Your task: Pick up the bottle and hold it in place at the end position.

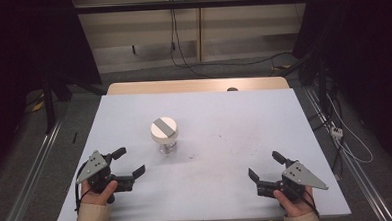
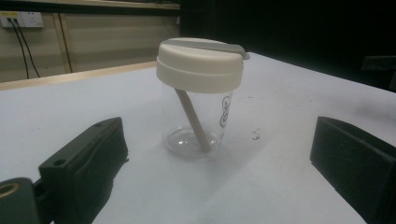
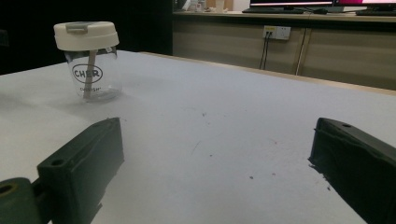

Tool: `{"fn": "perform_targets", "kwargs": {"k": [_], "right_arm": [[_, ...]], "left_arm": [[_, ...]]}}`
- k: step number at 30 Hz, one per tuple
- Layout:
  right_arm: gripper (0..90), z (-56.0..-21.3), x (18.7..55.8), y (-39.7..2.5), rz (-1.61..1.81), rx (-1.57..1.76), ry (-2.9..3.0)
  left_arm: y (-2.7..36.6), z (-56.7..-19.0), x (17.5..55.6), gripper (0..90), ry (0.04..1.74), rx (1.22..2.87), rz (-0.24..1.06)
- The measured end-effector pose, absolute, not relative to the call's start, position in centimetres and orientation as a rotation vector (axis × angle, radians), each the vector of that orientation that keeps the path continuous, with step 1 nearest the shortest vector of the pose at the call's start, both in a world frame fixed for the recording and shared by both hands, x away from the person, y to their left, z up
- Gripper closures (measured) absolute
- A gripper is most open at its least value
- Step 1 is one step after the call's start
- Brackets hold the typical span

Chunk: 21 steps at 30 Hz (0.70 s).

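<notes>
A clear glass cup [image 1: 166,141] [image 2: 198,123] [image 3: 93,74] with a cream lid [image 1: 163,128] [image 2: 201,63] and a grey strip across it stands upright left of the table's middle. A beige straw leans inside it. My left gripper [image 1: 127,162] [image 2: 219,163] rests near the front left, open and empty, its jaws pointing toward the cup a short way off. At the front right, my right gripper [image 1: 267,165] [image 3: 217,163] is open too, with nothing between its jaws, far from the cup.
The white tabletop [image 1: 225,134] has faint dark specks right of the middle. A wooden strip [image 1: 198,85] runs along its far edge. Cables [image 1: 181,51] trail over the floor behind, and metal rails [image 1: 31,167] flank both sides.
</notes>
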State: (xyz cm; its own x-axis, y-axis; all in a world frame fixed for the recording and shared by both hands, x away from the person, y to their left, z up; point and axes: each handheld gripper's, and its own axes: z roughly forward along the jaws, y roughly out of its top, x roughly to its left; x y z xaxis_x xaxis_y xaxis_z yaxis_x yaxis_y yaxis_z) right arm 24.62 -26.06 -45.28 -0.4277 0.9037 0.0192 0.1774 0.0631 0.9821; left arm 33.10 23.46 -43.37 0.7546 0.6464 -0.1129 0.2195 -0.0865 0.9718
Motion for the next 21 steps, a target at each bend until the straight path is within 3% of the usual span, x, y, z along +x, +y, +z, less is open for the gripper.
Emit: {"fn": "perform_targets", "kwargs": {"k": [21], "right_arm": [[2.2, -45.3, 24.7, -26.2, 1.415, 1.093, 1.676]], "left_arm": [[21.5, -43.1, 34.4, 3.2, 0.772, 1.673, 0.450]]}}
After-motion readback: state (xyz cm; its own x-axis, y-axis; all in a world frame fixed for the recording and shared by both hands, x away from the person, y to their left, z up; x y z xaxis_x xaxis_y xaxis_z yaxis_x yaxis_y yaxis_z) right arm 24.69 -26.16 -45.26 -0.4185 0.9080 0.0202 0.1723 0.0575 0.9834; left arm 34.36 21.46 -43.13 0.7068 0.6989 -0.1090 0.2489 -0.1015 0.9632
